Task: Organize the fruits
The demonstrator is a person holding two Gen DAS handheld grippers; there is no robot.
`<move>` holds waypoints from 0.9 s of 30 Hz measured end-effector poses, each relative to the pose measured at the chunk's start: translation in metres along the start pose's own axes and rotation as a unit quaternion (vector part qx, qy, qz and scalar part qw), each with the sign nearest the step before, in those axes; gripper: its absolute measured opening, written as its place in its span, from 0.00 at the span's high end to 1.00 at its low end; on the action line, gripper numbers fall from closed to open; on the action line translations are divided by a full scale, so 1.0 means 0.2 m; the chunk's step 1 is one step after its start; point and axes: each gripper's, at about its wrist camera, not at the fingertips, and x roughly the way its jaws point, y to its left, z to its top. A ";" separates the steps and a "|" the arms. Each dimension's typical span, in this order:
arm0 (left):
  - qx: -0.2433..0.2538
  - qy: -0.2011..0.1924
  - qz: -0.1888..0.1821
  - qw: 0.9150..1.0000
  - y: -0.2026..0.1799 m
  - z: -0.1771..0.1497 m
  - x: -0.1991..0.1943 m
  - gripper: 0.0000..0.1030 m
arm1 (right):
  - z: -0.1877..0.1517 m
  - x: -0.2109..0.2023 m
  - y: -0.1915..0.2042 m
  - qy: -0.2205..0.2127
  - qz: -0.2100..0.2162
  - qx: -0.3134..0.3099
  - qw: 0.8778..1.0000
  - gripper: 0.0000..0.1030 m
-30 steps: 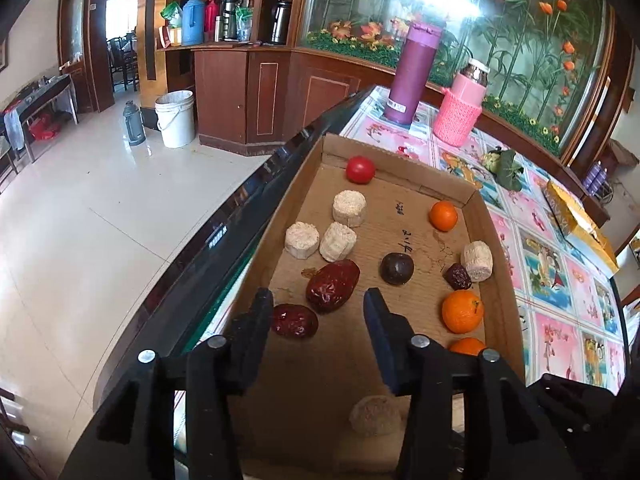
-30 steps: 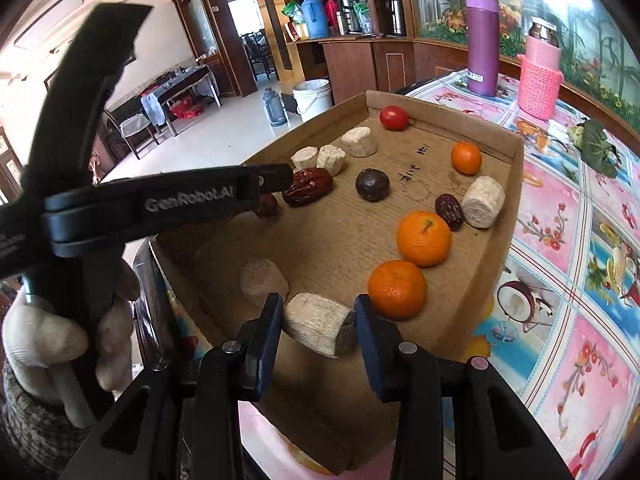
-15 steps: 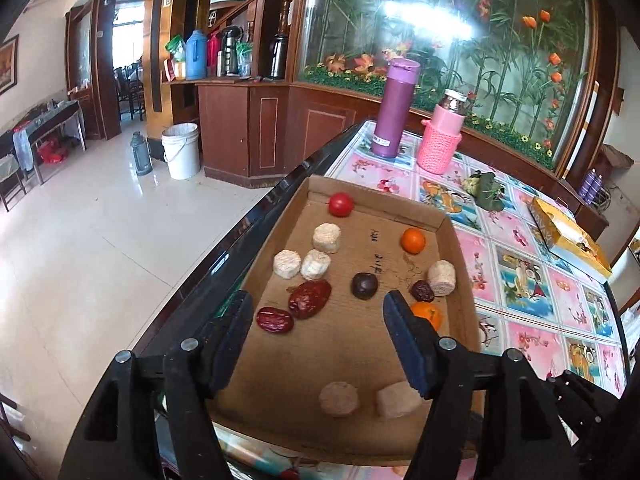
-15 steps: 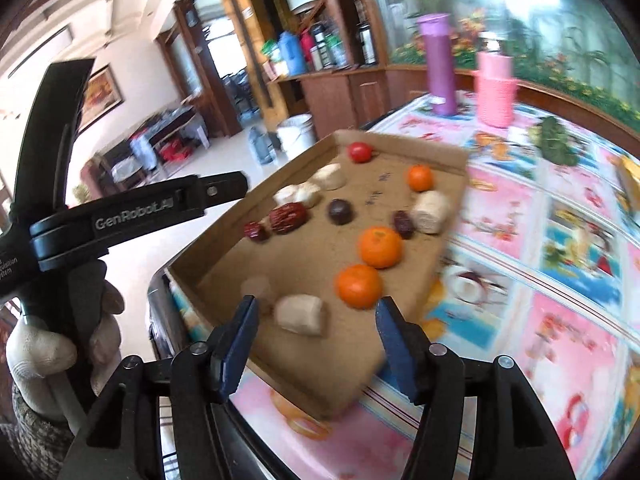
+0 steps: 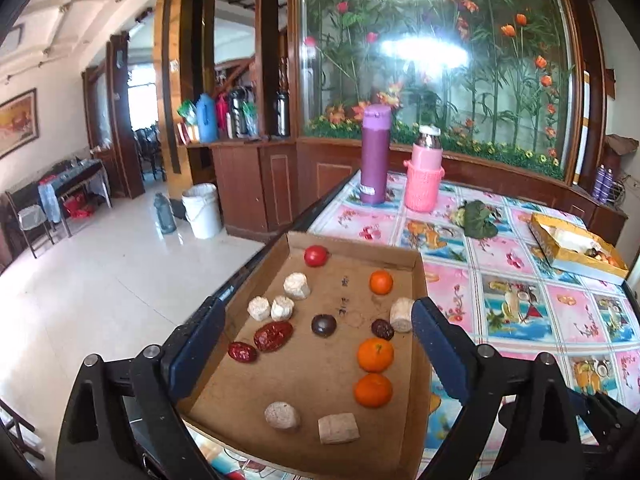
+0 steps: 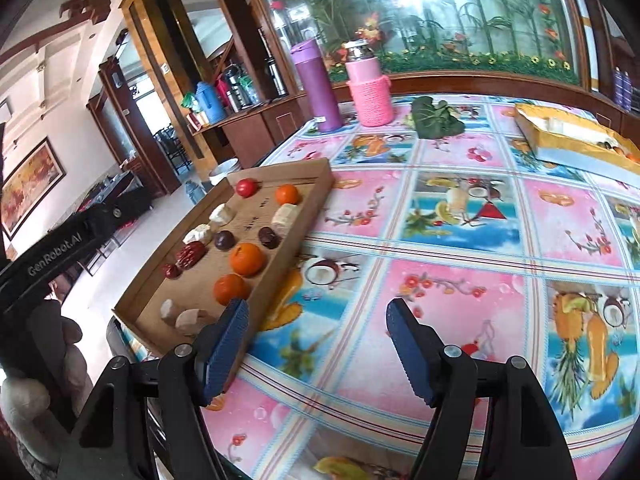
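- the table, under a pink fruit-print cloth, fills the space ahead of the right gripper; its jaws are spread wide with nothing between them, only cloth.
- the cardboard tray lies straight ahead of the left gripper, whose jaws are also spread and empty, framing the tray's width; from the right jaws the tray sits off to the left, long axis running away.
- the fruits are all in the tray: oranges down the side by the left gripper's right jaw, red dates by its left jaw, pale corn-like pieces nearest.
- judgement: the left gripper is nearer and better lined up for any pick; the right would have to swing left.
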 end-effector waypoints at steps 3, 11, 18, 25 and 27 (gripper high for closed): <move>-0.004 -0.033 0.019 0.999 -0.03 0.01 -0.06 0.00 | -0.02 -0.01 -0.03 -0.006 -0.012 -0.001 1.000 0.26; -0.005 -0.010 0.006 1.000 -0.10 0.02 -0.05 0.00 | -0.06 -0.07 -0.04 -0.026 -0.034 -0.019 0.999 0.22; 0.012 0.029 0.009 0.999 -0.13 -0.03 0.02 0.00 | -0.06 -0.07 -0.03 -0.027 -0.049 -0.026 0.998 0.20; 0.014 0.054 0.014 0.998 -0.09 -0.07 0.09 0.00 | -0.07 -0.03 0.01 -0.015 -0.059 -0.035 0.997 0.19; 0.013 0.058 0.014 0.998 -0.08 -0.08 0.10 0.00 | -0.07 -0.02 0.02 -0.012 -0.062 -0.042 0.997 0.19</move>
